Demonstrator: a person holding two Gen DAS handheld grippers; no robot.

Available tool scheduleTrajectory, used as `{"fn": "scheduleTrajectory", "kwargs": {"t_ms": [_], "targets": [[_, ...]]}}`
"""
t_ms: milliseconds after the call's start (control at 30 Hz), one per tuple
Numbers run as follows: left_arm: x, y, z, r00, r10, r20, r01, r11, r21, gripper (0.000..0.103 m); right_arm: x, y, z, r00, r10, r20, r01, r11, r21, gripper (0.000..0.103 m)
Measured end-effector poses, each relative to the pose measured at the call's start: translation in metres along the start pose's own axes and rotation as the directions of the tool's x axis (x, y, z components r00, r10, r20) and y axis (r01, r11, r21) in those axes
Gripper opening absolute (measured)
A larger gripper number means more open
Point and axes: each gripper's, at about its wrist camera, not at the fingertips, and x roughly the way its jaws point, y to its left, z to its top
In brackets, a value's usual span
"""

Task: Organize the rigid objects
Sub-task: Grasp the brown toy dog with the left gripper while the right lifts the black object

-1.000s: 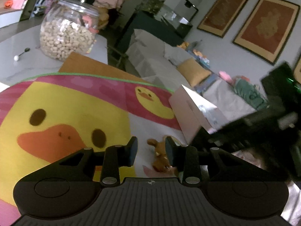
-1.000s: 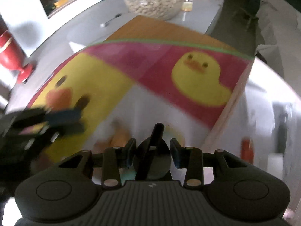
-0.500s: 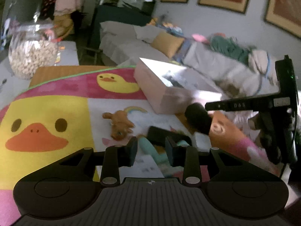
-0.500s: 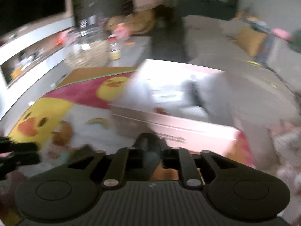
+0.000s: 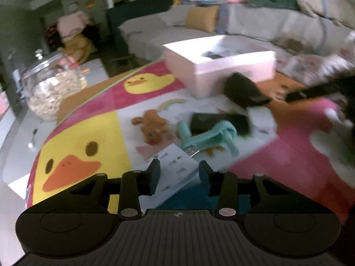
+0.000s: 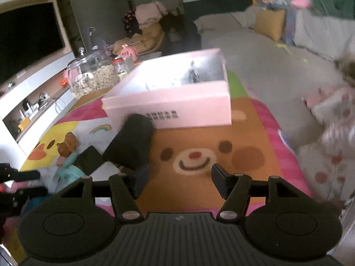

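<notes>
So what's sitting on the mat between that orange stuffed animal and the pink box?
In the left wrist view, only bare mat with a printed rainbow lies between the orange stuffed animal and the pink box; no object sits there.

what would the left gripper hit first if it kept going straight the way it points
Probably the white paper sheet just ahead of the left gripper, whose empty jaws are opening; beyond it lies the teal plastic toy. Depth is unclear.

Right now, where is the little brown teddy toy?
In the left wrist view the brown teddy toy lies on the play mat, left of the teal plastic toy and right of the big duck picture.
</notes>
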Motion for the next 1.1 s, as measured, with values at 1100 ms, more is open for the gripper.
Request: {"fn": "scheduleTrajectory", "kwargs": {"t_ms": [1100], "targets": [[0.071,0.049,0.044,0.999,0.021,-0.047,-0.036,0.936,-0.349,0.043,0.010,0.009,-0.007,1.000,0.029,-0.011,-0.030,0.999,-0.045,0.088]]}}
